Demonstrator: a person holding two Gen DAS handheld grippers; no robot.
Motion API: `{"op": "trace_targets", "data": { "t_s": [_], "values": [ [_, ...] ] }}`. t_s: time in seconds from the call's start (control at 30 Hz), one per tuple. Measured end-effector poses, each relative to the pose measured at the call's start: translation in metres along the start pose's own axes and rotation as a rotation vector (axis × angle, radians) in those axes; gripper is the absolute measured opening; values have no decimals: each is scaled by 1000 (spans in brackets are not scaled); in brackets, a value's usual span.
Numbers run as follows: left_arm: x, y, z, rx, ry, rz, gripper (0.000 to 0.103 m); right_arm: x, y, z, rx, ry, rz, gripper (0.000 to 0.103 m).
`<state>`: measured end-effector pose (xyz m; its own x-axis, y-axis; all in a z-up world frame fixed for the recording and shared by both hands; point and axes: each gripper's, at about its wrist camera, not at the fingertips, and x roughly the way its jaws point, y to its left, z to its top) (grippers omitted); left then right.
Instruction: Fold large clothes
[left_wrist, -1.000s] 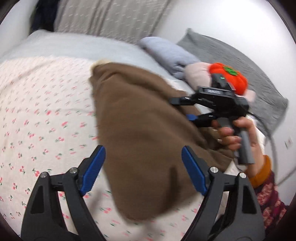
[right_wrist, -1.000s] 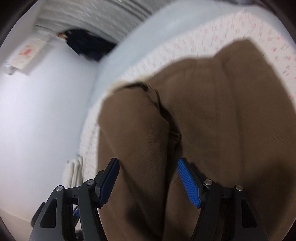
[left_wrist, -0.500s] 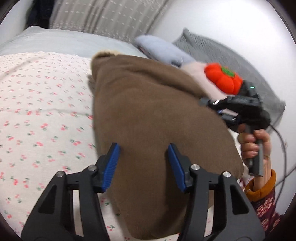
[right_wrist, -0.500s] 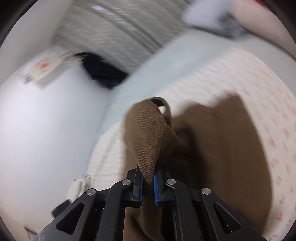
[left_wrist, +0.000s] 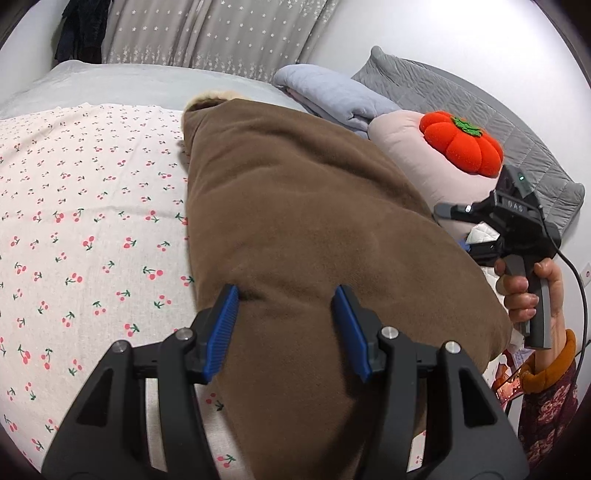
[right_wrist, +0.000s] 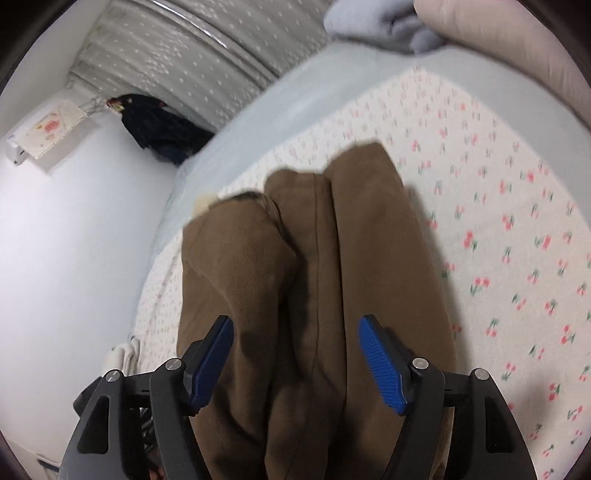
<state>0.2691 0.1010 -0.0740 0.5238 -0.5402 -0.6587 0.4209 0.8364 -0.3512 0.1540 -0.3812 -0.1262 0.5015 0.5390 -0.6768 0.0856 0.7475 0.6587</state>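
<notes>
A large brown garment (left_wrist: 303, 229) lies folded lengthwise on the cherry-print bed sheet (left_wrist: 85, 206), with a pale fleece collar at its far end. My left gripper (left_wrist: 286, 325) is open, its blue pads straddling the near part of the garment without clamping it. My right gripper (right_wrist: 295, 354) is open above the brown garment (right_wrist: 306, 266), which shows several long folds. In the left wrist view the right gripper (left_wrist: 461, 229) is held by a hand at the garment's right edge.
An orange pumpkin cushion (left_wrist: 461, 144) sits on a pink pillow (left_wrist: 406, 147) at the right, by a grey quilt (left_wrist: 461, 96) and a pale blue blanket (left_wrist: 332, 92). Grey curtains (left_wrist: 207, 33) hang behind the bed. Dark clothing (right_wrist: 155, 125) hangs by the white wall.
My right gripper, shut on a fold of the garment half a second ago, has opened and let it drop. My left gripper narrowed from wide open and moved over the garment.
</notes>
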Motion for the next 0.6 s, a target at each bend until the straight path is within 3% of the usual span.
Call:
{"op": "trace_targets", "data": {
  "t_s": [0.27, 0.4, 0.6],
  "values": [
    [-2, 3, 0, -7, 10, -7, 56, 27, 31, 6, 16, 50, 77, 75],
    [-3, 4, 1, -9, 25, -9, 56, 30, 45, 3, -32, 88, -35, 75],
    [-2, 1, -1, 2, 21, -8, 56, 27, 29, -1, 66, 138, 0, 76]
  ]
}}
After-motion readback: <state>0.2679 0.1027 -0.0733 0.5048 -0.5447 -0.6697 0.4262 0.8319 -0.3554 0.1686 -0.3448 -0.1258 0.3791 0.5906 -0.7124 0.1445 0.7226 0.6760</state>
